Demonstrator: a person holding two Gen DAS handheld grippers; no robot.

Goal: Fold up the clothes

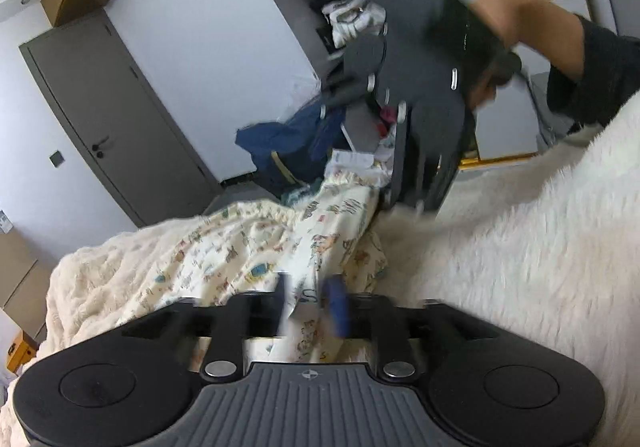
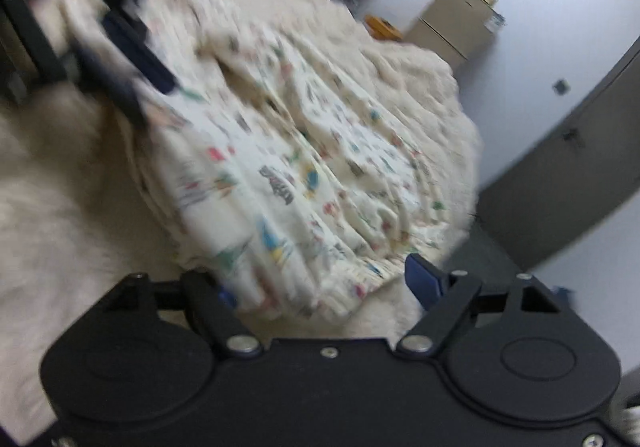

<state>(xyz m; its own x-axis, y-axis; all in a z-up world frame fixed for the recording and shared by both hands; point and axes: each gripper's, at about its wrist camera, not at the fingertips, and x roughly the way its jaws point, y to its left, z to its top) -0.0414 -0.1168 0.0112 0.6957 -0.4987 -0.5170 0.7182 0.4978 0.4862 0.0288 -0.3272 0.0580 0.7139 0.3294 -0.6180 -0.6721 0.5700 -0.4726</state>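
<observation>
Cream cotton printed garment lies rumpled mid-frame on the fluffy white blanket, elastic hem toward the lower edge in the right wrist view. My right gripper has fingers wide apart straddling that hem, pads not pressing it. My left gripper shows fingers part-open with a fold of the print cloth between them; blur hides whether they pinch, so I cannot tell. Looks like one rough fold at most; it's bunched, edges unaligned, so smoothing and the remaining folds are left. Outward: grey door at left, clothes pile at upper centre.
</observation>
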